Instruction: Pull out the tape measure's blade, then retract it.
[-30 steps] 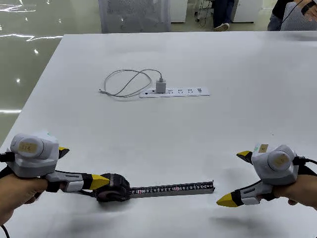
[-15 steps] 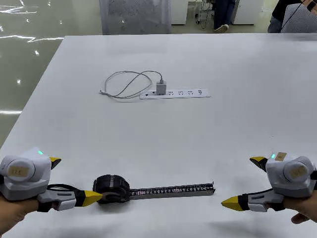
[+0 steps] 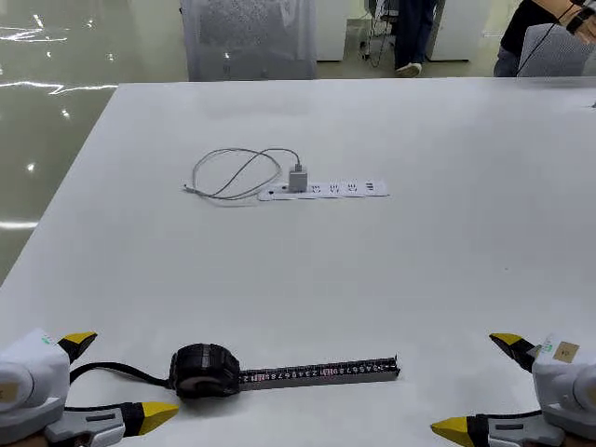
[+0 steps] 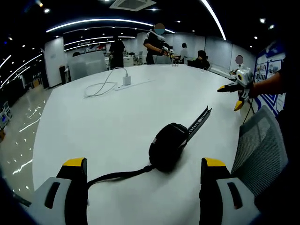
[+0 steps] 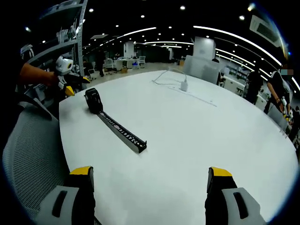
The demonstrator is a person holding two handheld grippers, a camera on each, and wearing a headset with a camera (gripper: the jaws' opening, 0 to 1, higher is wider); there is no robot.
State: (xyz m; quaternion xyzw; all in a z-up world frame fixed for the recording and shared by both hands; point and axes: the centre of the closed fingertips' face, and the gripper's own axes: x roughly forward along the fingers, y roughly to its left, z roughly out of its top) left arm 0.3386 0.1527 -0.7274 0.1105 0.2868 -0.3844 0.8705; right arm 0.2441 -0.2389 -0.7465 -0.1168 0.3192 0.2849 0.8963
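A black tape measure lies on the white table near its front edge, with its blade pulled out flat to the right. A black wrist strap trails from the case to the left. My left gripper is open at the bottom left, a short way back from the case, nothing between its jaws. My right gripper is open at the bottom right, well away from the blade's hooked end. The case lies far from the right gripper.
A white power strip with a plugged-in charger and a looped white cable lies mid-table. Beyond the far edge stand a grey chair back and people. A mesh chair stands by the table's near edge.
Both grippers have drawn back toward the table's front edge; the left one has come away from the case. The tape measure and its extended blade have stayed put.
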